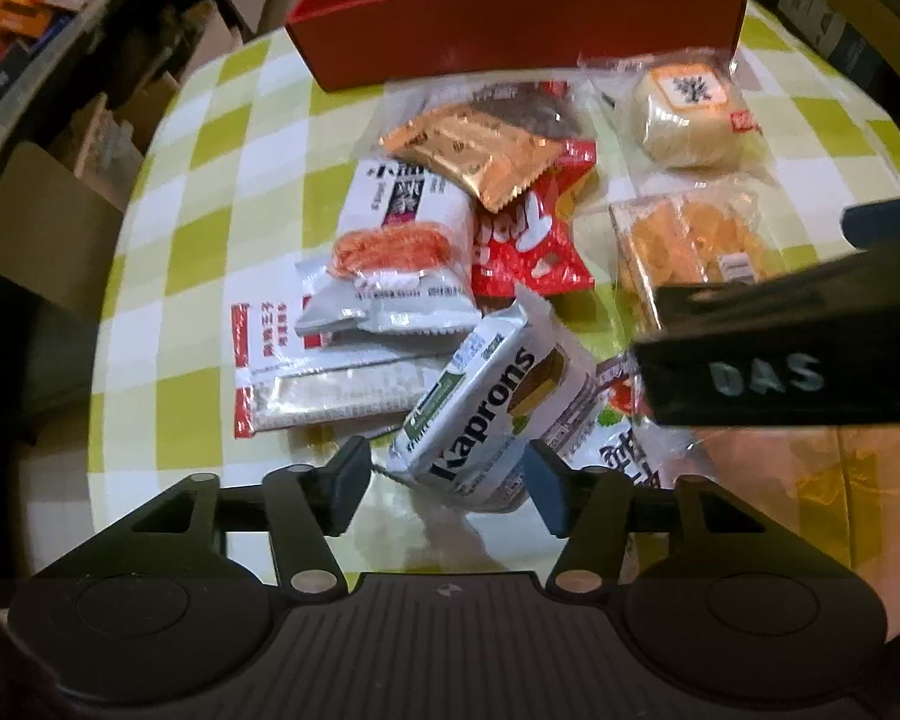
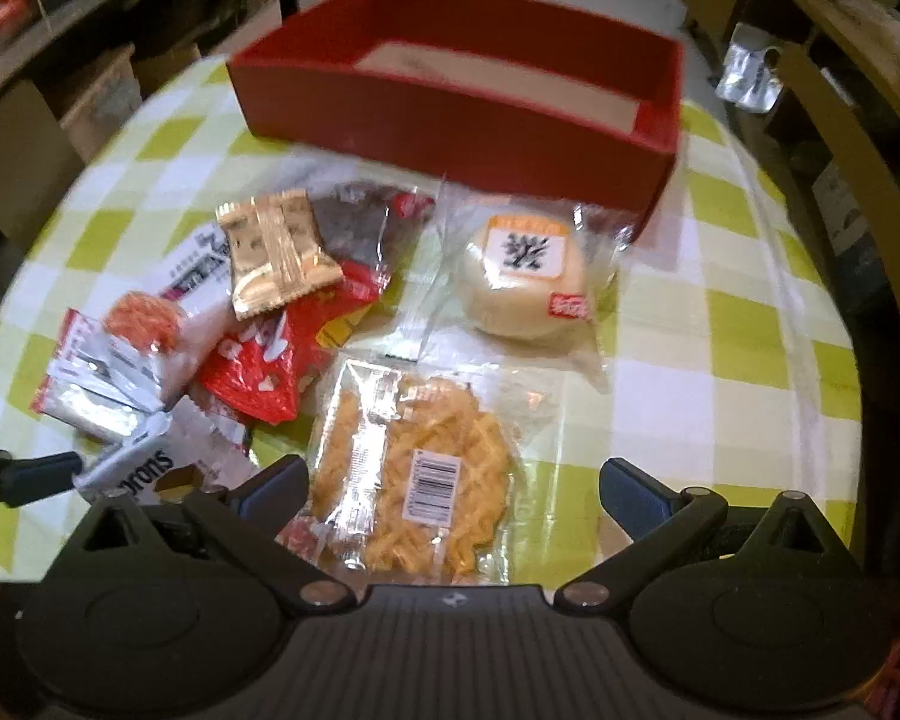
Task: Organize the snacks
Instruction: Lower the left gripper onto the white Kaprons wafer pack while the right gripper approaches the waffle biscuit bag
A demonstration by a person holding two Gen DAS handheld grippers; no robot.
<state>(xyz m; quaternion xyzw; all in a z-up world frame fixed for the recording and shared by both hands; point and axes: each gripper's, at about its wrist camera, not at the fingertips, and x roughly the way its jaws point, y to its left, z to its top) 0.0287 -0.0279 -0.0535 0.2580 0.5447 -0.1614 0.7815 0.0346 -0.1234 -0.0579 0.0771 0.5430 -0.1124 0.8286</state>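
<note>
My left gripper [image 1: 447,483] is shut on a white Kaprons wafer packet [image 1: 486,414], which tilts up at the near end of the snack pile. My right gripper [image 2: 453,489] stands open. A clear packet of orange crispy noodles [image 2: 426,474] lies flat on the table between its wide-spread fingers, untouched. Behind that packet lies a round pale pastry [image 2: 525,276] in clear wrap. A gold sachet [image 2: 276,252], a red packet [image 2: 258,372] and white packets are heaped to the left. The red box [image 2: 450,108] stands open at the back. The Kaprons wafer packet [image 2: 144,468] also shows at the right wrist view's lower left.
A green and white checked cloth [image 2: 720,330] covers the table. The right gripper's black body [image 1: 780,372] reaches in from the right of the left wrist view, over the noodle packet [image 1: 690,246]. Shelves and cardboard boxes [image 1: 120,114] crowd the floor to the left. A wooden chair frame [image 2: 840,120] rises at the right.
</note>
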